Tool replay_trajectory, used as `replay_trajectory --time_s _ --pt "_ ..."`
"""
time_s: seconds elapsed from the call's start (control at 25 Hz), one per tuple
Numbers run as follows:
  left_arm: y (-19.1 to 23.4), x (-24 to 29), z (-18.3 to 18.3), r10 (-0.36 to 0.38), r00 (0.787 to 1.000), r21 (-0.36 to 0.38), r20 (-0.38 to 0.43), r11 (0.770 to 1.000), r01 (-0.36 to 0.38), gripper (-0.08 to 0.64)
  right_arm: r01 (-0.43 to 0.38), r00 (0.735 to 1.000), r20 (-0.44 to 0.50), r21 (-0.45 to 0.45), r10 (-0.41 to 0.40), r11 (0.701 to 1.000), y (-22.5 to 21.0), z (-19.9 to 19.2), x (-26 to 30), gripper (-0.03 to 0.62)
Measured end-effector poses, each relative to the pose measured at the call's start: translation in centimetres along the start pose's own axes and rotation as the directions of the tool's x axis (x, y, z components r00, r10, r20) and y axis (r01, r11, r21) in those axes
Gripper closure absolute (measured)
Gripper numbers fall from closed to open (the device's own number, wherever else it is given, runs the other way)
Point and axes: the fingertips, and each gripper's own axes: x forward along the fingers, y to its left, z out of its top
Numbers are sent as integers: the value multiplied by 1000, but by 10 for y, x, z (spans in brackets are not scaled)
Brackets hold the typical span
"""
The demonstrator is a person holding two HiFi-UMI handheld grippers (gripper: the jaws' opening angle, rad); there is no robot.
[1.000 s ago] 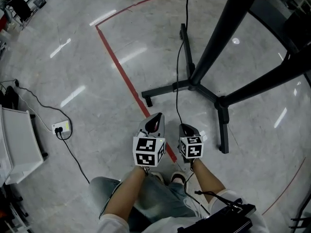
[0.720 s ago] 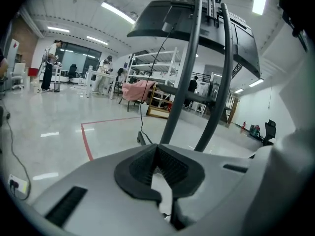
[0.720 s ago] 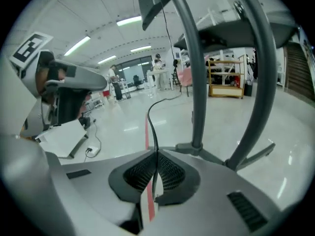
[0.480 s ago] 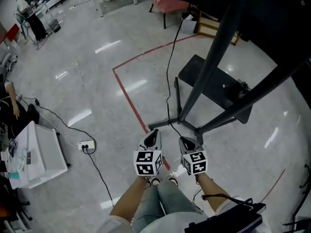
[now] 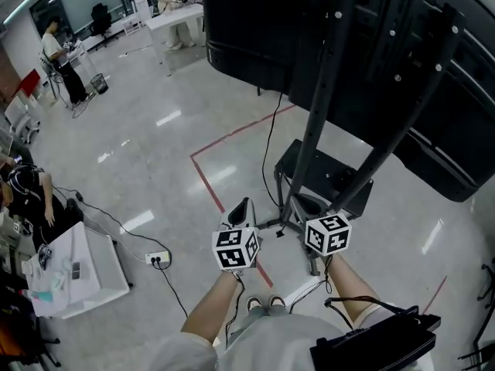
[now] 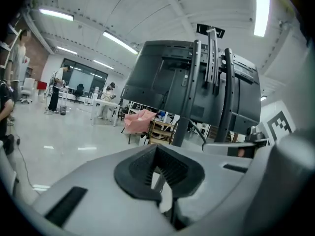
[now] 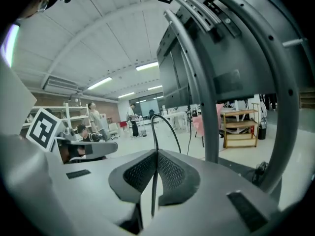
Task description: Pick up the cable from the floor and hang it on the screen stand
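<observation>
A thin black cable (image 5: 266, 157) drops from behind the big dark screen (image 5: 309, 37) and runs down beside the stand's black poles (image 5: 319, 122). My right gripper (image 5: 304, 209) is close to the stand's lower part and is shut on this cable. In the right gripper view the cable (image 7: 155, 132) passes between the closed pads, arcs up, then falls away to the right; the right gripper (image 7: 157, 154) faces the stand's grey uprights (image 7: 199, 82). My left gripper (image 5: 242, 211) is level with it on the left. In the left gripper view the left gripper (image 6: 156, 156) is shut on nothing.
The stand's black base plate (image 5: 325, 176) and its legs lie just ahead. Red floor tape (image 5: 213, 184) runs by the left gripper. A white cart (image 5: 77, 273) and a power strip (image 5: 157, 260) with its lead sit at the left. People work at desks far left (image 5: 58, 52).
The head view has tilted up, so the screen now fills the top. Both grippers have risen from near the floor, and the right one has moved right, closer to the stand, cable still held.
</observation>
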Motion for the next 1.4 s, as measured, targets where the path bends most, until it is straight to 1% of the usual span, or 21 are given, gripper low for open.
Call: replay_trajectory --time_s 0.12,0.24,0.32,0.52,0.68,0.8,0.92,1.04,1.16,1.28,1.4 --pt "-16 -2 33 -21 999 0 33 1000 21 561 -24 999 44 -31 26 999 6 53 -11 566" --pt "-38 2 71 -52 996 22 68 998 51 561 -43 995 87 -42 47 998 5 104 -24 566" --pt "-55 5 101 -78 992 35 101 997 75 560 -44 992 114 -70 52 997 2 140 -33 566" --pt "-92 10 174 -129 977 84 172 990 116 561 -57 983 159 -178 86 982 3 225 -53 566" --pt "-125 13 235 -164 962 148 216 980 134 560 -64 974 199 -222 109 973 1 296 -69 566" --pt "-144 12 275 -190 950 182 249 972 146 561 -38 966 240 -246 99 968 -2 345 -80 566" --pt "-155 10 307 -202 939 218 279 965 143 561 -23 956 276 -253 95 967 -3 380 -84 566" --pt "-164 11 336 -215 928 241 305 960 144 560 -34 949 295 -266 115 963 1 411 -83 566" --pt "-172 14 362 -233 917 252 324 955 154 561 -54 948 284 -310 147 949 9 440 -80 566" --pt "-178 18 386 -245 906 270 346 950 154 561 -95 946 260 -348 193 933 23 469 -77 566" --pt "-179 21 408 -254 898 266 359 950 162 560 -94 940 278 -340 195 936 29 501 -77 566"
